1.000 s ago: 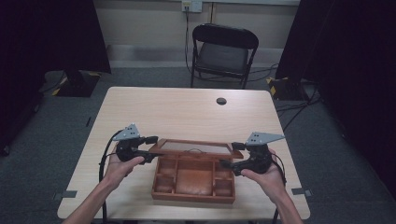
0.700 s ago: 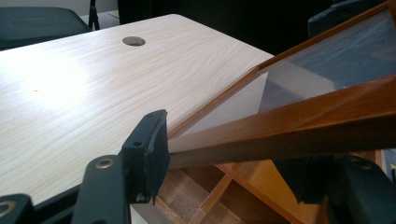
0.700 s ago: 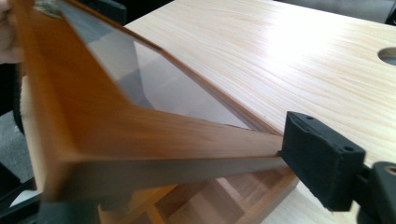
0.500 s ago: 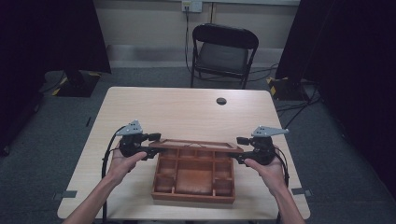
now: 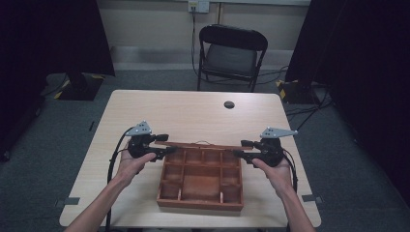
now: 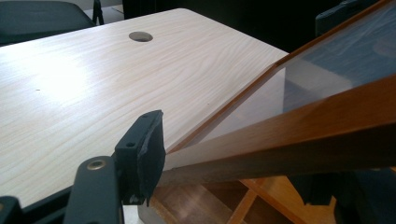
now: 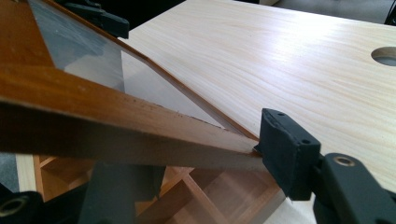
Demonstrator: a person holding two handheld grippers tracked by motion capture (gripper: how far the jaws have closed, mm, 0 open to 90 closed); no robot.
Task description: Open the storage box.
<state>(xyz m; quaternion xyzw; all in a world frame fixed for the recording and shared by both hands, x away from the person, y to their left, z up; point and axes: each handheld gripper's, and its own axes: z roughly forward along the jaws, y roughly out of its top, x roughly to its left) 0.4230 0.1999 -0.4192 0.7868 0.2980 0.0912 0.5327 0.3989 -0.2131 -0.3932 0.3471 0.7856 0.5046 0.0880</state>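
Grippers (image 5: 164, 145) over pale wooden table (image 5: 193, 113)

We see a wooden box (image 5: 200, 181) of reddish-brown wood on the near half of the table, its inside split by thin partitions into many small compartments — all of them look empty. Its lid (image 5: 203, 144), a wooden frame around a clear pane, stands raised along the far side, tilted up from the box. In the two gripper views we see the lid's frame (image 6: 299, 140) close up — warm orange-brown wood, with the pale tabletop showing through the pane (image 7: 93, 56).
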